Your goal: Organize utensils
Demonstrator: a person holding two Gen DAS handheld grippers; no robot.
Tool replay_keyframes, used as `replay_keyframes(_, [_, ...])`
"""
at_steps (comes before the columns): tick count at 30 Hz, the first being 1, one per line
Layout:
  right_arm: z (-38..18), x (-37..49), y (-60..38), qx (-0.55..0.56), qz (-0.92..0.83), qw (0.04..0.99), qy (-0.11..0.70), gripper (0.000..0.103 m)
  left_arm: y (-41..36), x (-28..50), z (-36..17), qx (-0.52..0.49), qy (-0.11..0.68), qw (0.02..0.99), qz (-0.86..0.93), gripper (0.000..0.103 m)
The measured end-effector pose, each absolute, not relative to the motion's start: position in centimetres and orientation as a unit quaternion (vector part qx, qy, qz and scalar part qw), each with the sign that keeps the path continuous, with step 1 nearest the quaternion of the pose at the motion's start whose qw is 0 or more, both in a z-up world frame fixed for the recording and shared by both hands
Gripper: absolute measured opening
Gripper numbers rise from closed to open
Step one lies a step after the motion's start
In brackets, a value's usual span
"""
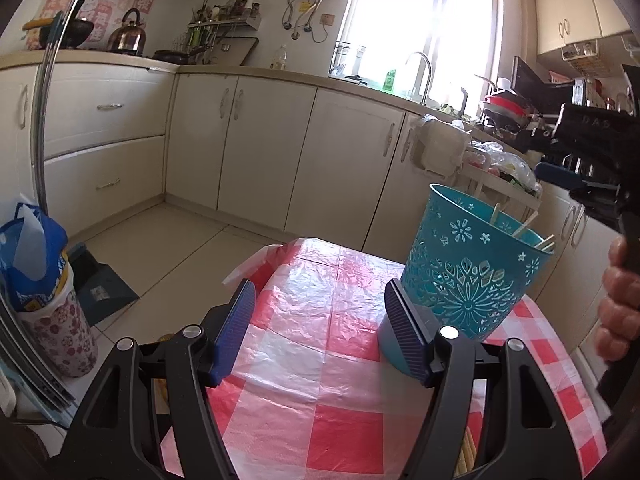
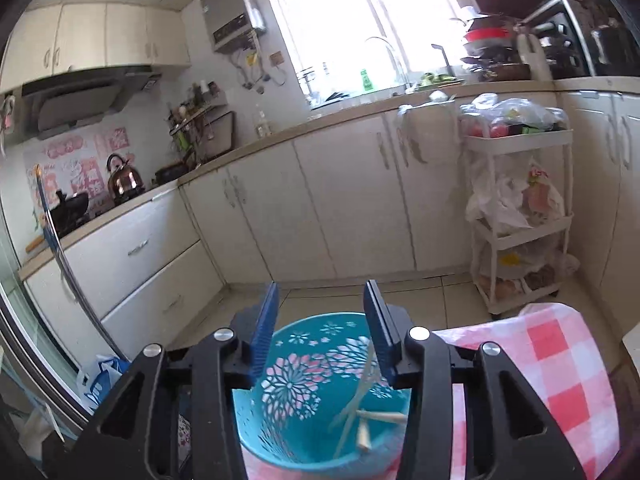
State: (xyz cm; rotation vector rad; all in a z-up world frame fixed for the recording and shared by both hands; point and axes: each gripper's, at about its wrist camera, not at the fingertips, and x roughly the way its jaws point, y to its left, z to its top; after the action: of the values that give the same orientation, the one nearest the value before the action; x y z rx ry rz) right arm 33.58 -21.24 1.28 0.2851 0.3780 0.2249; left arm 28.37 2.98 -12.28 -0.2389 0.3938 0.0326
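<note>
A teal perforated basket (image 1: 468, 264) stands on the checked table, right of centre, with several pale chopsticks (image 1: 524, 224) leaning inside it. My left gripper (image 1: 320, 292) is open over the cloth just left of the basket, with nothing between its fingers. Its right finger stands in front of a small blue-grey bowl (image 1: 388, 350). My right gripper (image 2: 321, 292) hovers open directly above the basket (image 2: 296, 400), and loose chopsticks (image 2: 360, 412) lie in the bottom below it. In the left wrist view a hand (image 1: 616, 300) holds that gripper above the basket's right side.
The table wears a red-and-white checked plastic cloth (image 1: 320, 420). A flowered bin with a blue bag (image 1: 52, 320) and a dark dustpan (image 1: 100, 284) sit on the floor to the left. A white trolley (image 2: 520, 220) stands by the cream cabinets (image 1: 260, 140).
</note>
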Motion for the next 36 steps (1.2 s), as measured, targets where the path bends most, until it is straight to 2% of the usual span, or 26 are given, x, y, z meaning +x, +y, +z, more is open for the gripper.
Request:
replay_keyframes(3, [1.7,29.5,-24.4,0.160,0.079,0.967,0.181,0.045,2.4,27.1,-11.7,-0.105,0.196,0.975,0.011,0.064])
replay_keyframes(6, [-0.4,25.3,-26.2,0.162,0.066,0.958,0.228,0.044,2.2,25.8,-11.0,-0.102,0.204,0.974,0.008,0.068])
replay_keyframes(10, [-6.6,21.8,-26.1,0.150,0.082,0.923,0.344,0.026,1.4,24.2,-10.5,-0.092,0.218,0.972,0.003,0.070])
replay_keyframes(12, [-9.4,21.0,-25.5,0.154,0.095,0.903,0.390,0.019,0.9,23.7,-10.6,-0.085,0.233,0.969,-0.002,0.071])
replay_keyframes(13, [-10.4,20.7,-24.9,0.150,0.103,0.896,0.405,0.019,0.6,23.5,-10.7,-0.082,0.241,0.967,-0.007,0.071])
replay_keyframes(21, [-14.5,20.0,-20.7,0.086,0.109,0.882,0.449,0.017,-3.0,24.2,-13.0,-0.030,0.329,0.942,-0.055,0.073])
replay_keyframes(24, [-14.8,20.2,-20.5,0.065,0.109,0.886,0.446,0.017,-4.3,24.2,-13.8,-0.014,0.338,0.938,-0.069,0.073])
replay_keyframes(26, [-14.9,20.1,-20.1,0.030,0.091,0.889,0.447,0.014,-5.0,24.2,-14.4,-0.007,0.350,0.933,-0.080,0.073])
replay_keyframes(28, [-15.2,19.9,-21.0,0.023,0.086,0.890,0.448,0.006,-5.7,24.2,-14.8,-0.003,0.359,0.929,-0.090,0.073])
replay_keyframes(32, [-15.3,19.1,-23.1,0.053,0.090,0.887,0.449,0.006,-7.2,24.4,-15.5,0.017,0.374,0.922,-0.100,0.073])
replay_keyframes(35, [-15.2,18.6,-24.0,0.099,0.114,0.886,0.439,0.015,-7.6,24.6,-15.8,0.031,0.385,0.918,-0.093,0.073])
replay_keyframes(36, [-15.3,18.5,-24.1,0.102,0.117,0.885,0.438,0.025,-7.7,24.8,-16.0,0.035,0.395,0.913,-0.095,0.073])
